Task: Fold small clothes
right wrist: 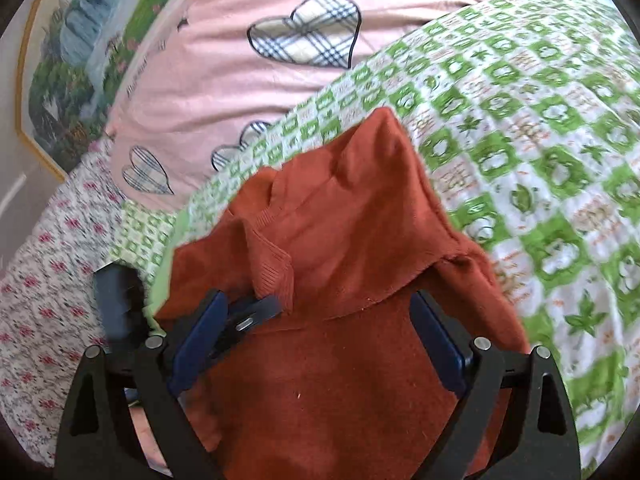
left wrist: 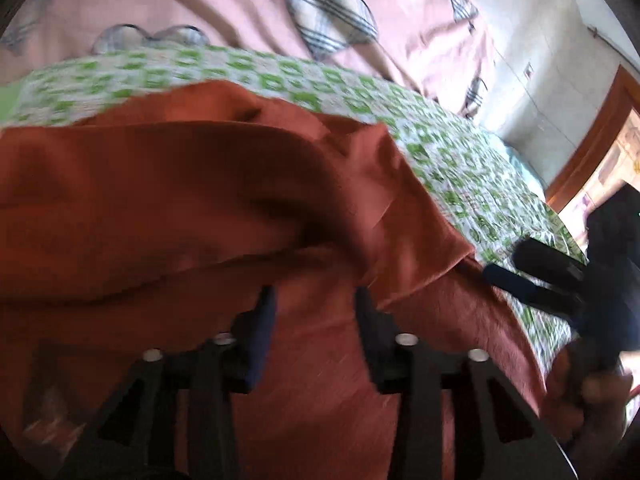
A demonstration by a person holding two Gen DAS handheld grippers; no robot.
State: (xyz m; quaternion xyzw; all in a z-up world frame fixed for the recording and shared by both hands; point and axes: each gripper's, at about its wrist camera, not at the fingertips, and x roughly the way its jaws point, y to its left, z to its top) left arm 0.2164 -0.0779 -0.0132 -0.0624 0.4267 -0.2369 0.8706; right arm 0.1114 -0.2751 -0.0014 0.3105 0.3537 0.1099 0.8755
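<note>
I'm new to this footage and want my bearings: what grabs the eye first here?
The rust-red sweater dominates, lying bunched in the middle on a green-and-white checked sheet. Behind it sits a pink quilt with plaid hearts. The right claw stands open over the sweater's near part, and the left claw is open above the red cloth too.

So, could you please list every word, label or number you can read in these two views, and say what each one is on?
No text can be read with confidence.
Pink quilt: a line of dark script near its left edge, too small and blurred to read.
Green-checked sheet: faint brownish lettering in the white squares, too blurred to read.
Rust sweater: no label or print visible.
Framed landscape picture: no text visible.
</note>
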